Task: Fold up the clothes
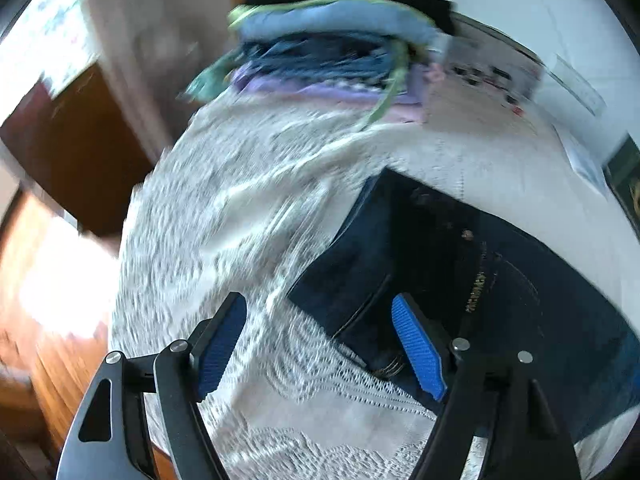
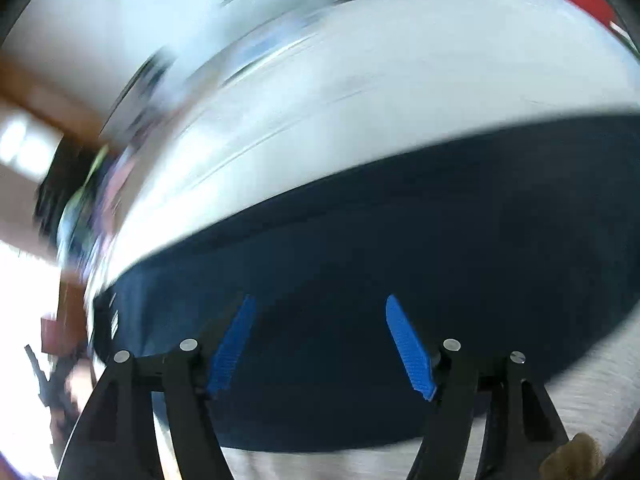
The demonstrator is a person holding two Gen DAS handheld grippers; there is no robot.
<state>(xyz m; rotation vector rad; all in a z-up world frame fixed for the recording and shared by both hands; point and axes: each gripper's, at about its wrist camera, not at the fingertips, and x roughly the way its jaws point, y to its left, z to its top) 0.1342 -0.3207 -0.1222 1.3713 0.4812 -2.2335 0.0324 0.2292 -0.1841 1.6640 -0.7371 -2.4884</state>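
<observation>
Dark denim jeans (image 1: 460,264) on lace tablecloth (image 1: 224,240)

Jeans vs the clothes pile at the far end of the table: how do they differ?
The jeans lie as one dark navy garment spread flat near the open left gripper; the clothes pile is a stacked heap of several garments at the far end. Jeans are one colour; the pile mixes black, light blue and lilac. Both rest on the white lace tablecloth.
</observation>
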